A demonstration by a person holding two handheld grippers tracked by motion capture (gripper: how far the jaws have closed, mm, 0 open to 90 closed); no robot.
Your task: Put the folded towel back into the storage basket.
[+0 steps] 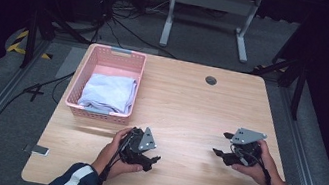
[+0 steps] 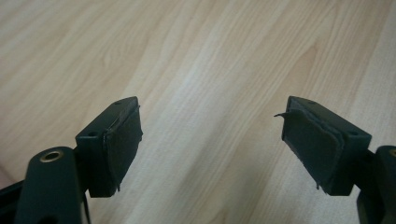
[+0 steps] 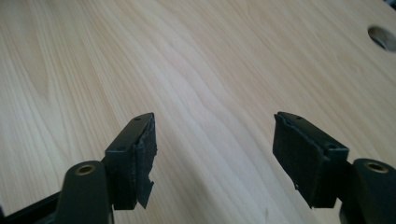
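A pink plastic basket (image 1: 87, 64) stands at the table's left rear with a folded pale blue cloth (image 1: 108, 92) inside it. My left gripper (image 1: 153, 162) rests low over the wooden table near the front, just below the basket, held in a hand. Its jaws stand wide apart over bare wood, the left gripper (image 2: 210, 140) holding nothing. My right gripper (image 1: 221, 143) sits at the front right, pointing left, also in a hand. Wide open too is the right gripper (image 3: 215, 156), with only tabletop between its worn pads (image 3: 145, 154).
A round cable hole (image 1: 211, 80) lies in the table's far middle, also seen as the hole (image 3: 383, 37) at the right edge of the right gripper view. A small flat device (image 1: 37, 150) lies at the front left corner. Cables and a white frame stand on the floor beyond.
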